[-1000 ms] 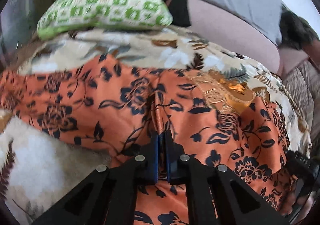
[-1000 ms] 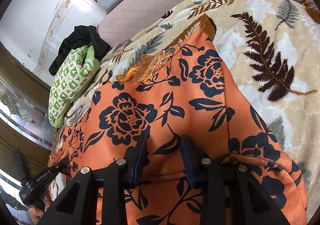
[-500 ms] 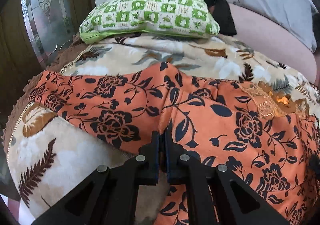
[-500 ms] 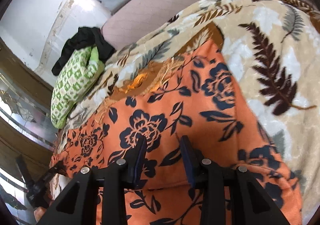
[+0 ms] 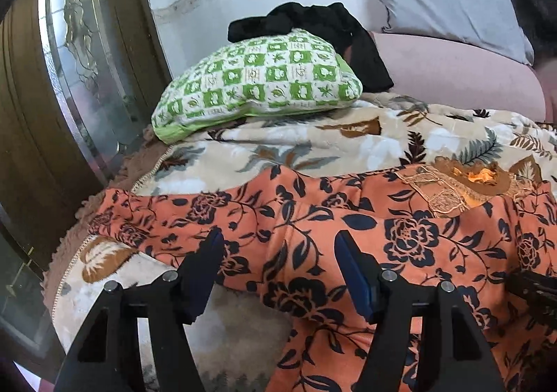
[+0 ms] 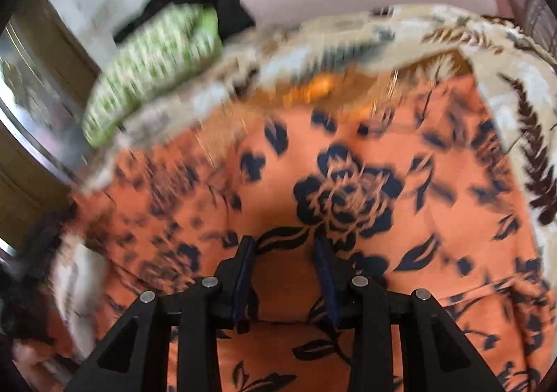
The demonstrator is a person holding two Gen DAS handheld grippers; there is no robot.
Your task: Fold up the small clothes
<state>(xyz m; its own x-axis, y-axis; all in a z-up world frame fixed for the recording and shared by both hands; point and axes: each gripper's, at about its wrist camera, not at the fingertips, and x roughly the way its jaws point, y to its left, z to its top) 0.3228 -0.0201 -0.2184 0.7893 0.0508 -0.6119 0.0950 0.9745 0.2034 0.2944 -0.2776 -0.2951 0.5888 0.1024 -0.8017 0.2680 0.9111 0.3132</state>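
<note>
Since the earlier frame, we note the left tongs have let go: a second ago their pads were pinched shut on a ridge of the orange floral garment; their jaws are now opening, wide apart, with cloth lying beneath and between them but no pad pressing it. The left view has also tipped up, so more of the green checked pillow and the black cloth behind it now show.

We find the garment spread on the leaf-patterned blanket covering the bed, its left sleeve end near the blanket's edge, its embroidered neckline toward the far side. The fold at the left looks laid, though we judge this only from how the cloth lies.

The right tongs stand partly open over the garment's middle; the view is blurred with motion, and the pads appear to press nothing.

Recommendations for the step in hand:
- Lift the left tongs clear before moving sideways, so a pad does not drag the laid fold open.
- Check that the sleeve lies flat within the body's outline.
- Take the next grip at a hem or edge, not mid-panel, and pinch both layers.
</note>
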